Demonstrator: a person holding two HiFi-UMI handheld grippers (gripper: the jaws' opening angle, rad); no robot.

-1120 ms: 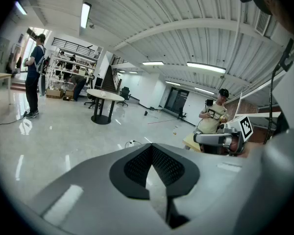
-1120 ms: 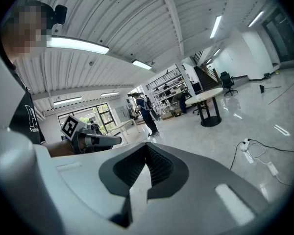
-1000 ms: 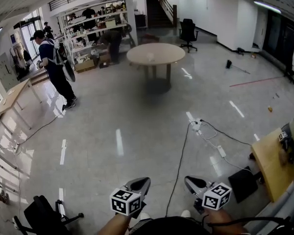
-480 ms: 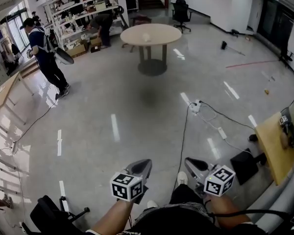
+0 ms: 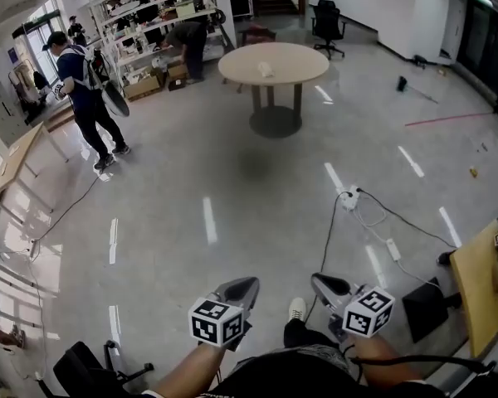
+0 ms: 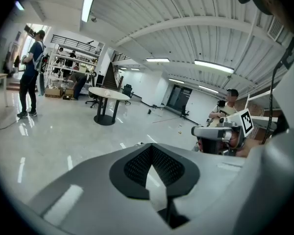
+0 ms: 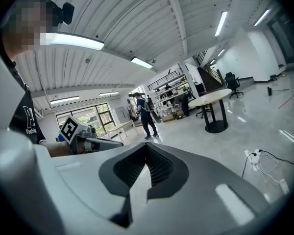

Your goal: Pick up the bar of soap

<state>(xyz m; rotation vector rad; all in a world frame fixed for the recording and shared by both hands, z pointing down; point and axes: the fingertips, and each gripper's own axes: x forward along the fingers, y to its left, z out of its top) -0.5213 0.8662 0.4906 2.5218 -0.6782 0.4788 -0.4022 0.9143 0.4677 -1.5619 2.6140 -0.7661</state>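
No bar of soap can be made out for certain. A small pale object [image 5: 266,70] lies on the round table [image 5: 292,56] far ahead, too small to identify. My left gripper [image 5: 242,286] is held low in front of my body with its jaws shut and nothing between them; its dark ribbed pads [image 6: 137,165] meet in the left gripper view. Beside it, my right gripper [image 5: 324,285] is also shut and empty, its pads [image 7: 159,165] closed together in the right gripper view. Each gripper shows in the other's view: the right gripper [image 6: 213,131] and the left gripper [image 7: 95,142].
A person with a backpack [image 5: 87,98] stands at the far left near shelves [image 5: 162,23]. Cables and a power strip [image 5: 354,197] lie on the glossy floor ahead. A wooden table [image 5: 481,288] is at the right edge, a black chair [image 5: 83,370] at bottom left.
The head view has tipped down and swung, so the round table sits differently in the picture. Both grippers stay shut and in about the same place.
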